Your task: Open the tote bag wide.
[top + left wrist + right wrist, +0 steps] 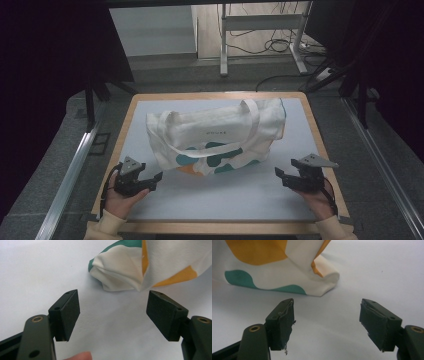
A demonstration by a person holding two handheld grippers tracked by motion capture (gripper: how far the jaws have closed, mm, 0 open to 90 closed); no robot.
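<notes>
Table (300, 150): a pale mat on a wooden-edged top, seen from above, with a person's two hands at the near edge.
Bag (220, 132): a cream cloth tote printed with green and orange shapes, lying on its side mid-table, one strap looped over its front.
Left gripper (159, 176): jaws spread wide and empty, low over the mat just beside the bag's near left corner (113, 277), not touching it.
Right gripper (278, 173): jaws likewise spread and empty, near the bag's right corner (325, 281) with bare mat between.
Risk, cloth: the soft, rumpled corners look likely to slip or bunch if pinched shallowly.
Risk, lift: uneven grips could let the bag sag or twist.
Risk, pads: the right gripper's pad (285, 326) looks frayed, which may weaken its hold.
</notes>
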